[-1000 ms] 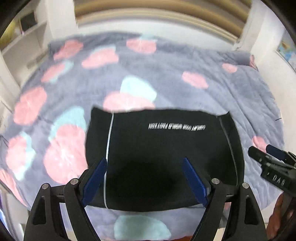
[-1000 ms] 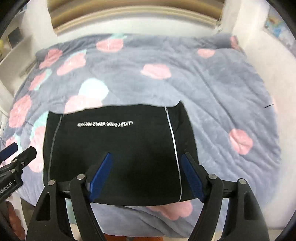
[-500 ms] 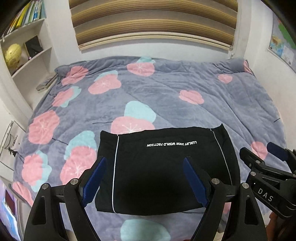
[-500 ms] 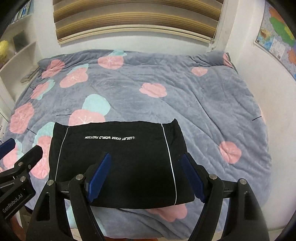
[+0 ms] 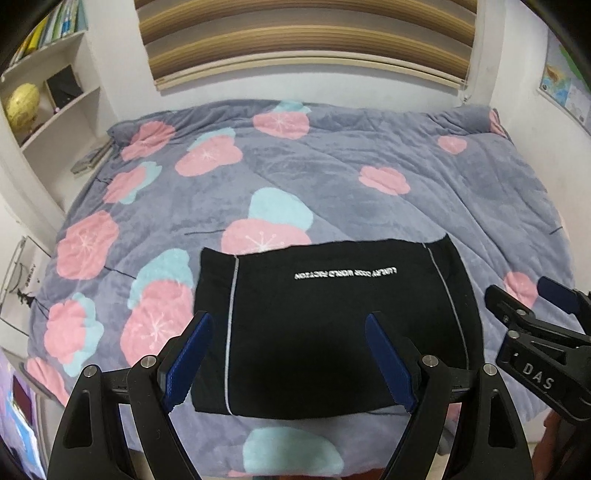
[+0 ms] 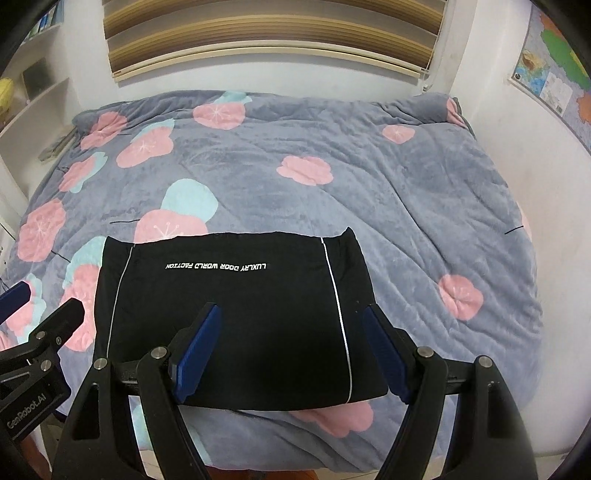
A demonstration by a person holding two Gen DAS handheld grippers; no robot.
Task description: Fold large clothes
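1. Black garment (image 5: 325, 332), folded into a neat rectangle, is lying flat on the near part of the bed, on the grey floral blanket (image 5: 369, 214). White lettering (image 6: 216, 266) is running across the upper part of the garment, reading upside down from both cams.
2. Two thin white stripes are running down the garment, one near each side edge; left one (image 5: 231, 332), right one (image 6: 340, 314).
3. Left gripper (image 5: 291, 360) is hovering over the garment's near half w/ jaws spread wide, nothing between the blue pads (image 5: 186, 363). Not touching the fabric as far as can be told.
4. Right gripper (image 6: 291, 350) is likewise hanging above the garment, jaws wide apart & empty, pads (image 6: 384, 354) clear of the cloth.
5. Each gripper is showing at the edge of the other's view: the right one at the right edge of the left cam, the left one at the left edge of the right cam. They're side by side, apart.
6. Blanket is covering the whole bed; pink & light-blue flowers are scattered over it, one pink/blue flower (image 5: 266, 225) sitting just beyond the garment's far edge.
7. Beyond the bed: striped window blind (image 6: 269, 33) on the far wall, white shelves (image 5: 48, 92) at left w/ a yellow globe (image 5: 24, 105) & books, a map (image 6: 554, 74) on the right wall.
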